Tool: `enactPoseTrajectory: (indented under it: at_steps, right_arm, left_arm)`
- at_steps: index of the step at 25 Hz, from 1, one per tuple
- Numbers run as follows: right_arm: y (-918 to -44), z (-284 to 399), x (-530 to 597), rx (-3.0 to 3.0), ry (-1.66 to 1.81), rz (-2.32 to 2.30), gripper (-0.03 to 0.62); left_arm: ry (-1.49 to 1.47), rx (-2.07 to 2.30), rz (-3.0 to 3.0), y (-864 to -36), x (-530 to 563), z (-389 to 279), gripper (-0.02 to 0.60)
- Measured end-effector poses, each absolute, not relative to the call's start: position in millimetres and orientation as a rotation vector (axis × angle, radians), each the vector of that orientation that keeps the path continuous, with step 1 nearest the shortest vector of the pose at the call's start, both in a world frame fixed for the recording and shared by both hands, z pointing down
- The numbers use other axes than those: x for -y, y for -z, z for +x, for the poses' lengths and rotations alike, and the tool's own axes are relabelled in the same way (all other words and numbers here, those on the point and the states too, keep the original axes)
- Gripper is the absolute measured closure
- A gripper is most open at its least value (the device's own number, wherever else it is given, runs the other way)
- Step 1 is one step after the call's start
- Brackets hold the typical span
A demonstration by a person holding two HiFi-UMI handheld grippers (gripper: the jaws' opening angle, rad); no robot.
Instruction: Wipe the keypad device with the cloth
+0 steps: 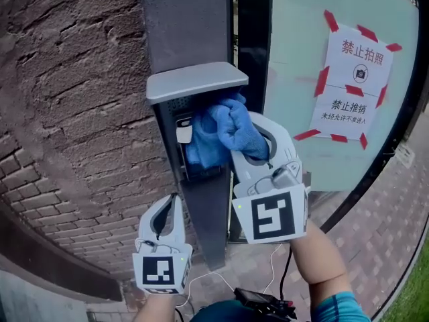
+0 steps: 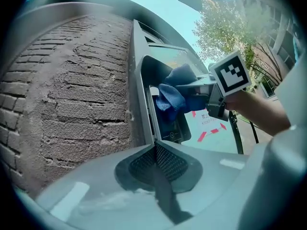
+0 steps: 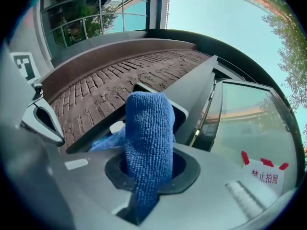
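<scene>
The keypad device [image 1: 203,172] is a dark panel set in a grey post under a grey hood [image 1: 196,82]. A blue cloth [image 1: 218,129] is bunched against its face and covers most of it. My right gripper [image 1: 249,139] is shut on the cloth and reaches up from the lower right. In the right gripper view the cloth [image 3: 148,138] stands up between the jaws. My left gripper [image 1: 173,203] hangs below the device beside the post, shut and empty. In the left gripper view its jaws are closed below the device [image 2: 171,128] and the cloth [image 2: 175,94].
A rough brick wall [image 1: 74,113] fills the left. To the right of the post is a glass door [image 1: 295,59] with a white notice [image 1: 352,79] taped on in red. Brick paving lies below.
</scene>
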State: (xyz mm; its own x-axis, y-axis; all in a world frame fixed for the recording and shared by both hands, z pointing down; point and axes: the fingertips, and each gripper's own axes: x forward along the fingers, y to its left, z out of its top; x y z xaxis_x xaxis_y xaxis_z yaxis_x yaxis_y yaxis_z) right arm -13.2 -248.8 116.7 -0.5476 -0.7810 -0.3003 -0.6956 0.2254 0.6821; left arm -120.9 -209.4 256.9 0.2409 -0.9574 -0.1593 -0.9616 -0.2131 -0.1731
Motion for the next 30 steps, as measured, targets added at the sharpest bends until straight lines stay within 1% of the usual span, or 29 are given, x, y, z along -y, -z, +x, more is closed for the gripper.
enactPoseTrajectory:
  at_steps: [11,15,19,23,26,30]
  right_arm:
    - [-223.1,-10.9,252.1,2.419,0.931,1.36,0.549]
    - [-239.2,-8.3,247.6,2.458,0.831,1.295,0.549]
    - [-196.7,-11.5,228.0,2.501,0.999,1.312,0.549]
    - [-160.8,-35.2,214.9,2.513,1.163,1.28,0.548]
    - [-171.9,-54.4,222.6,2.471,1.17,1.216,0.548]
    - [-214.8,-67.9,227.5,2.464,1.084,1.118,0.549]
  left_arm:
    - [-0.024,-1.774,-2.305,-263.3,213.6,-112.8,0.575]
    - [-0.023,-1.775,-2.306,-263.6,211.5,-110.2,0.575]
    - [-0.014,-1.795,-2.299,-265.1,209.5,-115.6,0.575]
    - [-0.02,-1.797,-2.288,-265.6,207.4,-116.8,0.575]
    - [-0.017,-1.824,-2.28,-265.0,203.5,-119.6,0.576]
    - [-0.017,-1.844,-2.271,-270.7,200.8,-127.4,0.575]
